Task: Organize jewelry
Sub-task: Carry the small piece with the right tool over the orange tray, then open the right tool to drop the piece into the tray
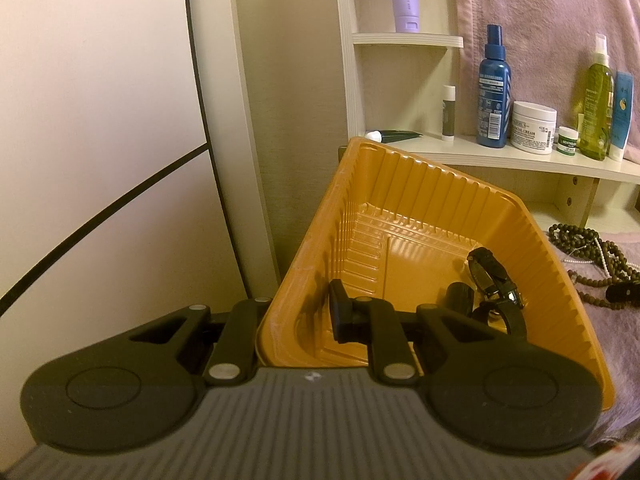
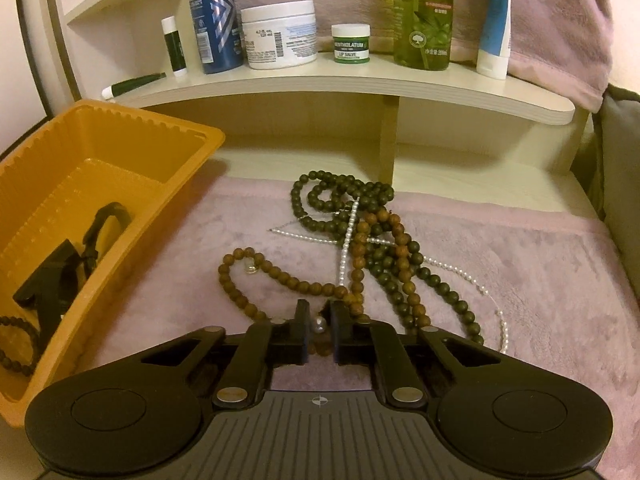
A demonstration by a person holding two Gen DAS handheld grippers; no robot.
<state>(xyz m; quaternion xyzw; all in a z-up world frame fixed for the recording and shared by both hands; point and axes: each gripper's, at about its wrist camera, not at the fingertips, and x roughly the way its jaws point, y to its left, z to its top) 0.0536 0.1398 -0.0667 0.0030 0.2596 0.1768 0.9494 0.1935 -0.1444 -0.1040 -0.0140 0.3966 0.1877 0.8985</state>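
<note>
My left gripper [image 1: 304,314] is shut on the near wall of the orange tray [image 1: 440,200]; one finger [image 1: 339,312] shows inside, the other is hidden behind the wall. A black watch [image 1: 494,286] lies in the tray. In the right wrist view the tray [image 2: 132,140] sits at the left, with the watch [image 2: 106,220] and a dark bead bracelet [image 2: 16,340] in it. On the pink cloth a brown bead strand [image 2: 280,276], a dark bead strand [image 2: 340,192] and a pearl string [image 2: 348,236] lie tangled. My right gripper [image 2: 320,316] is shut on brown beads at the tangle's near end.
A pale wooden shelf [image 2: 320,84] runs along the back, holding a blue spray bottle [image 2: 212,16], a white cream jar [image 2: 280,36], a small green jar [image 2: 351,44] and an olive bottle [image 2: 424,16]. Its support post [image 2: 388,140] stands just behind the beads. A pink towel [image 2: 560,20] hangs at the right.
</note>
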